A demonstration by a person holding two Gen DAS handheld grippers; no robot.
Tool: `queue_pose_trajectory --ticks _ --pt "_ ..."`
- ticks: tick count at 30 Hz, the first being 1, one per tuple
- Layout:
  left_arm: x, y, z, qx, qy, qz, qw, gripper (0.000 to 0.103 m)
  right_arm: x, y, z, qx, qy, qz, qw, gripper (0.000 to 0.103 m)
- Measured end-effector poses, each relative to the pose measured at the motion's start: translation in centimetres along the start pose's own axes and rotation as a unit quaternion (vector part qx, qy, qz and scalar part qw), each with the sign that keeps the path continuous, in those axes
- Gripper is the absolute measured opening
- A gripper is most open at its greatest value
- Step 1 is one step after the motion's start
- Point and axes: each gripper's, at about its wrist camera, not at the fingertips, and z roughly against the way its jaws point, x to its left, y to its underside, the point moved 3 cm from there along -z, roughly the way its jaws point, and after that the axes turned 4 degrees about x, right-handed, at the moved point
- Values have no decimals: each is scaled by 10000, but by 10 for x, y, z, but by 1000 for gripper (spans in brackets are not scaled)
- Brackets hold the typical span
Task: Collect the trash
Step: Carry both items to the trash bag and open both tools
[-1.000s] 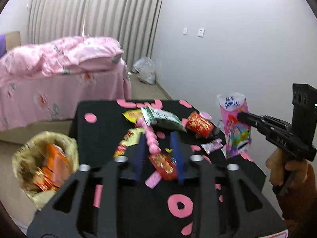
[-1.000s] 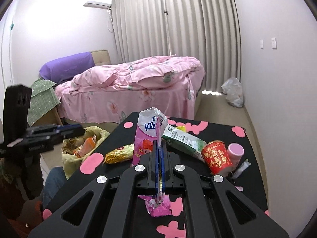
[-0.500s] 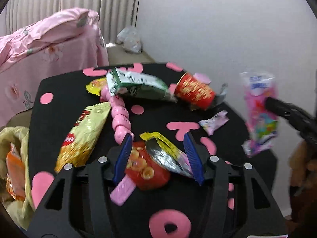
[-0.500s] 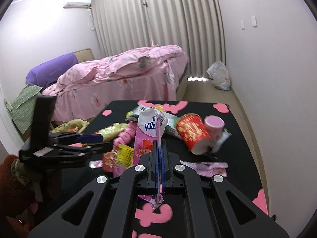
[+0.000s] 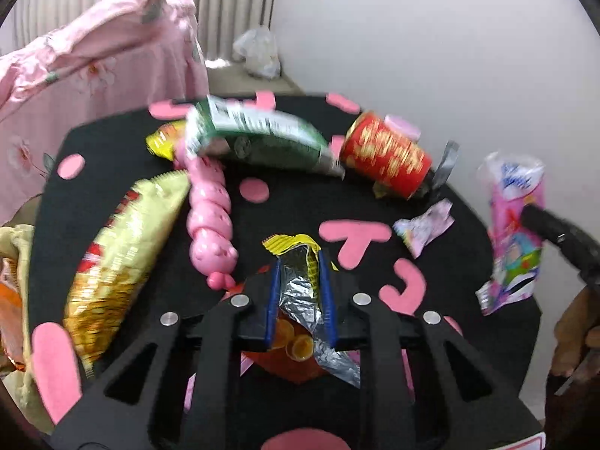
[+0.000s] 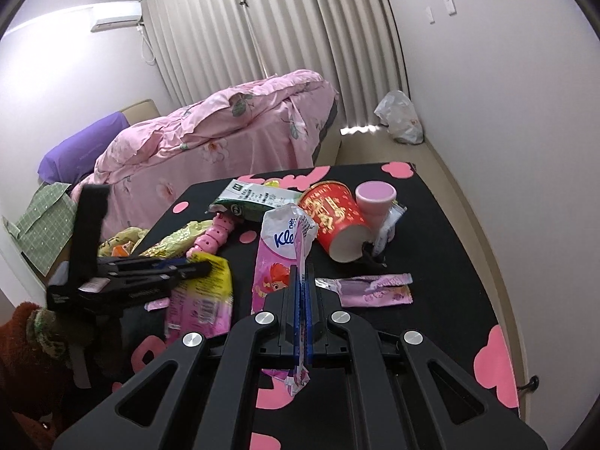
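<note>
- Now the left gripper (image 5: 299, 262) tilts down at the black table (image 5: 112, 142); its jaws have just been closing and pinch a snack wrapper (image 5: 300, 288).
- Beside it, the right gripper (image 6: 301, 273) squeezes a pink tissue pack (image 6: 279, 255), lifted up.

Ahead of the tongs, pale curtains (image 6: 285, 33) are hanging behind a bed (image 6: 225, 127) that is wearing a pink quilt, while daylight is spilling onto the beige floor (image 6: 375, 146) beside a white bag (image 6: 401, 116) lying along the white wall (image 6: 506, 86).

On the table (image 6: 442, 232), a cup (image 6: 333, 221) lies beside a packet (image 6: 258, 202), behind a wrapper (image 6: 371, 288).
</note>
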Motion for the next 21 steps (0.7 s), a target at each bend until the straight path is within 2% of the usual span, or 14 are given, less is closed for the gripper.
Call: queue_pose_trajectory --ticks 3,6,11,16,21 --pt "0 -7 34 -462 -119 -14 9989 18 10 -8 5 -91 -30 106 9999 3" --pt "7 -11 71 -956 -411 -86 9945 18 27 -18 10 -179 -103 283 9994 3" --pt "31 -14 129 -1657 -1116 -160 9797 19 71 -41 15 -377 -234 761 9961 3" --pt "69 -3 170 -1989 -1649 4 9660 19 125 -63 10 -483 -449 1238 9901 3" --pt "121 17 198 -2104 -2215 368 9515 19 183 -77 -1 -492 -653 1800 9803 3"
